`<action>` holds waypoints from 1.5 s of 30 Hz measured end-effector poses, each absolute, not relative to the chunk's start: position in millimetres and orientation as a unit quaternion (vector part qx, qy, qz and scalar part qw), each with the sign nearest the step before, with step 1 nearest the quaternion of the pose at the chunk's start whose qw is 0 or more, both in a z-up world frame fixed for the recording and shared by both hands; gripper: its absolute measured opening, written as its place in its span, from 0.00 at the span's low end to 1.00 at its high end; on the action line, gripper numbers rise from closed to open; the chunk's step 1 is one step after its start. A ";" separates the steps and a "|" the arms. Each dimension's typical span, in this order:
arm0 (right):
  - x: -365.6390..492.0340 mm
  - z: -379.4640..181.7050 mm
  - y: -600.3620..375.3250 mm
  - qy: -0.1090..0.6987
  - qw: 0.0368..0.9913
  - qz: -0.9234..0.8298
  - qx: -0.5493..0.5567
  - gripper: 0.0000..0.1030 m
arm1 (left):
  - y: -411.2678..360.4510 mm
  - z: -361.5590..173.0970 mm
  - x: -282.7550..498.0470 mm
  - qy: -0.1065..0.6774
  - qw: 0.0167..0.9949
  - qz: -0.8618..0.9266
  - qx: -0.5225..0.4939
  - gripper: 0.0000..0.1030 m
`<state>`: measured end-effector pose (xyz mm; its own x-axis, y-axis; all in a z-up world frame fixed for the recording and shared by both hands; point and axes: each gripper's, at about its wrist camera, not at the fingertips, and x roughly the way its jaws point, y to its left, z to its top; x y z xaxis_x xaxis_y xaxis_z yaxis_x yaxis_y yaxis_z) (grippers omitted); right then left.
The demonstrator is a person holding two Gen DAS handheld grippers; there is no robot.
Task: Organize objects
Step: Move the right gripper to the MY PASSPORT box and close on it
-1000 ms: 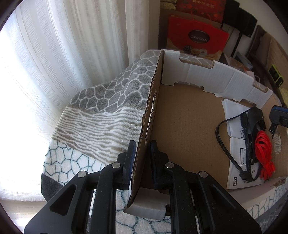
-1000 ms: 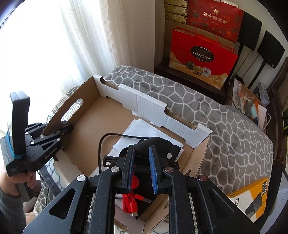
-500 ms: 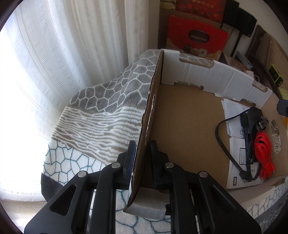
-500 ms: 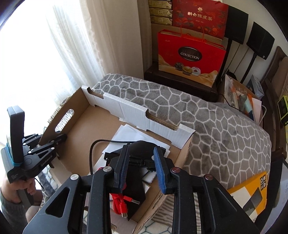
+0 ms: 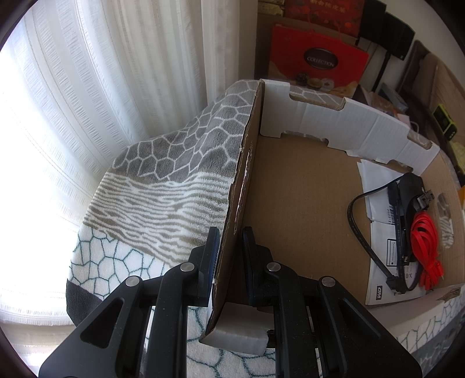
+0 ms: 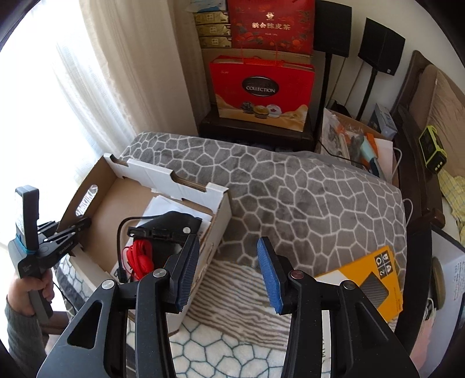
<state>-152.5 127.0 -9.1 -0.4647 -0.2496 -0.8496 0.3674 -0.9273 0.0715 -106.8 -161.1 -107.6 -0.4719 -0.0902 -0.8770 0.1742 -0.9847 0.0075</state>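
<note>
One open cardboard box [image 6: 162, 200] sits on a patterned blanket [image 6: 305, 203], its long axis running from the window-side end wall toward the orange carton [image 6: 369, 276] lying on the blanket beyond the box's opposite end. The left gripper [image 5: 229, 250] straddles the box's window-side end wall [image 5: 242, 180], one finger outside and one inside; the outer pad touches the cardboard, and whether the inner one does cannot be told. The right gripper [image 6: 229, 270] hangs above the blanket just past the box's near corner, its two blue-padded fingers [image 6: 268, 273] spread wide with nothing between them.

Inside the box, all at the end farthest from the gripped wall, lie one black cable [image 5: 359, 229], one coil of red cable [image 5: 425, 247], one black device [image 5: 409, 189] and a few white papers [image 5: 386, 256]. The black cable runs along the short width of the box, looping at its far end beside the device; the red coil lies parallel to it, just nearer the box's end wall. The papers sit under all three. The far long wall of the box shows white [image 5: 348, 125], with two notches cut into its top edge.

Behind the box, against the room's wall, stand one red gift bag marked COLLECTION [image 6: 261, 87], one darker red bag above it [image 6: 270, 24] and two black speakers on stands [image 6: 380, 46].
</note>
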 end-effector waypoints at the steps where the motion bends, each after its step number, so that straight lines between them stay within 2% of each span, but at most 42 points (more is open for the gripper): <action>1: -152.4 -8.8 131.8 0.059 0.177 -0.854 0.485 0.41 | -161.1 -107.6 -106.8 0.041 0.077 -0.857 0.508 0.13; 9: -158.1 -10.7 185.8 0.062 0.118 -0.865 0.484 0.41 | -159.0 -106.7 -105.9 0.040 0.076 -0.857 0.507 0.13; 13: -168.3 -18.8 228.7 0.069 0.059 -0.871 0.483 0.50 | -156.8 -106.3 -105.8 0.039 0.074 -0.858 0.506 0.13; 21: -186.2 -52.6 309.4 -0.010 0.009 -0.855 0.519 0.51 | -150.8 -101.7 -103.6 0.034 0.048 -0.863 0.502 0.13; 30: -187.0 -60.1 323.5 -0.014 0.009 -0.855 0.518 0.52 | -129.9 -97.3 -104.8 0.013 0.018 -0.866 0.500 0.14; 33: -190.0 -62.8 326.2 -0.014 0.005 -0.854 0.520 0.56 | -121.2 -96.9 -106.0 0.007 0.011 -0.866 0.500 0.14; 45: -191.4 -70.3 340.2 -0.097 0.055 -0.837 0.535 0.59 | -97.0 -97.0 -110.0 -0.001 -0.006 -0.865 0.501 0.14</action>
